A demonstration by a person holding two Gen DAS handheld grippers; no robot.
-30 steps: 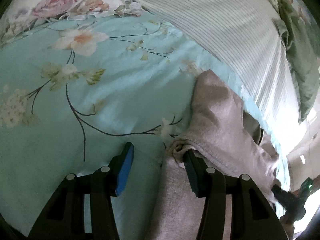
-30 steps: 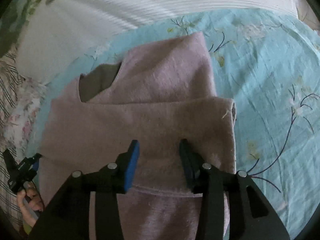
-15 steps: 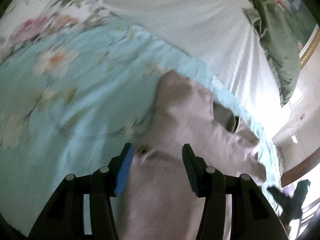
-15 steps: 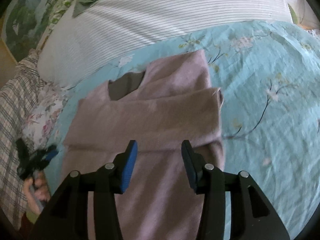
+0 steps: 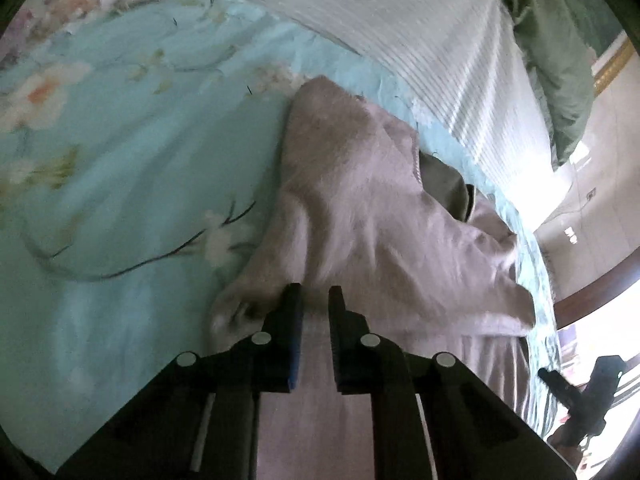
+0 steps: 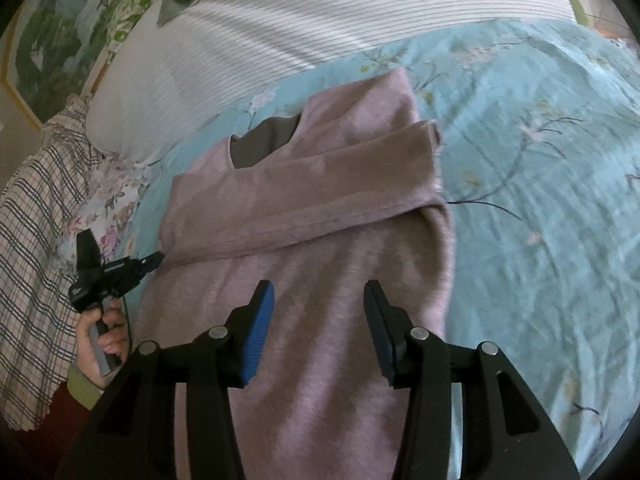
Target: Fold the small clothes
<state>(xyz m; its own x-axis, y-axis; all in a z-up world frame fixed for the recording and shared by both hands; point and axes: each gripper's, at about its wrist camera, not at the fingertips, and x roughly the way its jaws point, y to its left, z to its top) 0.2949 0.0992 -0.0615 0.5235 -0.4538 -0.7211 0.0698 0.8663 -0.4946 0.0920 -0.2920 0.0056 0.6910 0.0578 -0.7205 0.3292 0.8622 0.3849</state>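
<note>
Left tool nipping the sweater, right tool open above it.

My left gripper (image 5: 315,300) has just been closing; its jaws stand almost together with a raised fold of the one mauve sweater (image 6: 320,208) between them at its edge. My right gripper (image 6: 319,308) hangs about half open over the sweater's lower body, holding nothing. The sweater lies flat on the turquoise floral sheet (image 6: 540,168), one sleeve folded across its chest. Beyond it lie one white ribbed pillow (image 6: 320,28) and one green cloth (image 5: 560,60).
</note>
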